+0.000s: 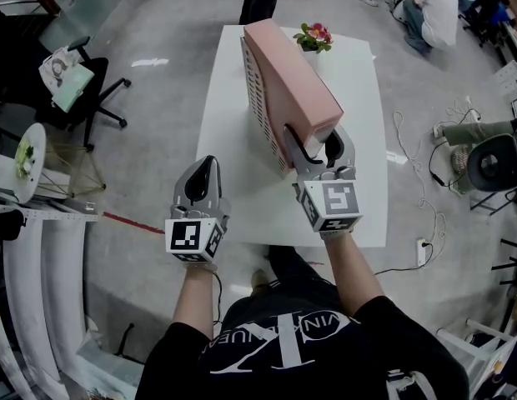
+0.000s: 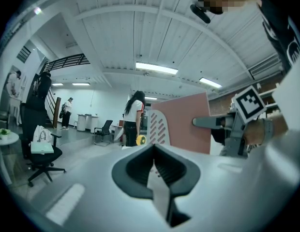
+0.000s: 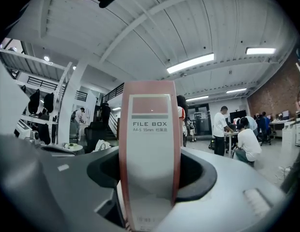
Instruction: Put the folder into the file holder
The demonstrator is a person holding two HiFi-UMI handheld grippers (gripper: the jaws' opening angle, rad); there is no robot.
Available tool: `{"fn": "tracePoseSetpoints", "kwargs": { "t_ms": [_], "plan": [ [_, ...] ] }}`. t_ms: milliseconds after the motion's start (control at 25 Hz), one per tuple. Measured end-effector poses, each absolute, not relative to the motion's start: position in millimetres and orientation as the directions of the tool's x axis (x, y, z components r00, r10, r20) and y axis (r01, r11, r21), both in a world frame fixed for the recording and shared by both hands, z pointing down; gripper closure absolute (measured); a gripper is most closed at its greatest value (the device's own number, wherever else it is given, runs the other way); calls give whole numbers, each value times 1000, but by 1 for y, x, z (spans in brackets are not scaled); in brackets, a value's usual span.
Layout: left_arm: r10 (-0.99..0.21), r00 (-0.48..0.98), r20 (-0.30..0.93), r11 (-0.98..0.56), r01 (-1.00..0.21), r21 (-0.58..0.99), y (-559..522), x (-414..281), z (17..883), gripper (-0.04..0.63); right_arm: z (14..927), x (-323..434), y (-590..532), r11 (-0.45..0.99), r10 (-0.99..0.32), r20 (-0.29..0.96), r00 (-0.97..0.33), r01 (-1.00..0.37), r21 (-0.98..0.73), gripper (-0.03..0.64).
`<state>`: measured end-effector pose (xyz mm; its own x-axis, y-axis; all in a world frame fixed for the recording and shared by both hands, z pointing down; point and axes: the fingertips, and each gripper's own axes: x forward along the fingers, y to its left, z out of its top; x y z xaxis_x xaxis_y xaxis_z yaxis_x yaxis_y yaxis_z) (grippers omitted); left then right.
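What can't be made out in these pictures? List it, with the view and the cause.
- Head view: the file holder's inside, hidden by the pink file box.
- Head view: what the flowers stand in, mostly behind that box.
- Right gripper view: the box's lowest print, blurred and too small.

- An open-plan office or studio: grey polished floor (image 1: 158, 140), white ribbed ceiling (image 2: 116, 28) with strip lights (image 2: 156, 68).
- A black swivel chair (image 2: 31, 122), a white counter (image 1: 363, 140), and people (image 3: 247, 146) gathered at desks.
- A brick wall (image 3: 278, 93), a railed upper level (image 2: 67, 61), and a power strip (image 1: 423, 246) on the floor.
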<state>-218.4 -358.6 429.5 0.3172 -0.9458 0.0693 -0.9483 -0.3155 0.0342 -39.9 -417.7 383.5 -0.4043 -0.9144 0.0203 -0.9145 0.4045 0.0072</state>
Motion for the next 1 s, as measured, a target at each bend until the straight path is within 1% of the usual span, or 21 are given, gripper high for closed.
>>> {"fn": "tracePoseSetpoints", "kwargs": {
  "t_ms": [160, 600, 760, 1000],
  "plan": [
    [-945, 318, 79, -316, -948, 33, -353, -220, 433, 595, 398, -42, -414, 403, -914, 62, -401, -915, 17, 314],
    [-944, 321, 81, -319, -947, 35, -342, -222, 431, 595, 408, -41, -406, 422, -904, 94, -418, -907, 21, 301],
    [-941, 331, 71, -329, -944, 39, -335, -218, 426, 595, 407, -40, -396, 427, -900, 105, -423, -904, 17, 273],
    [-934, 355, 48, -353, -935, 36, -323, -209, 417, 595, 405, -32, -373, 422, -902, 106, -418, -906, 20, 258]
  ]
}}
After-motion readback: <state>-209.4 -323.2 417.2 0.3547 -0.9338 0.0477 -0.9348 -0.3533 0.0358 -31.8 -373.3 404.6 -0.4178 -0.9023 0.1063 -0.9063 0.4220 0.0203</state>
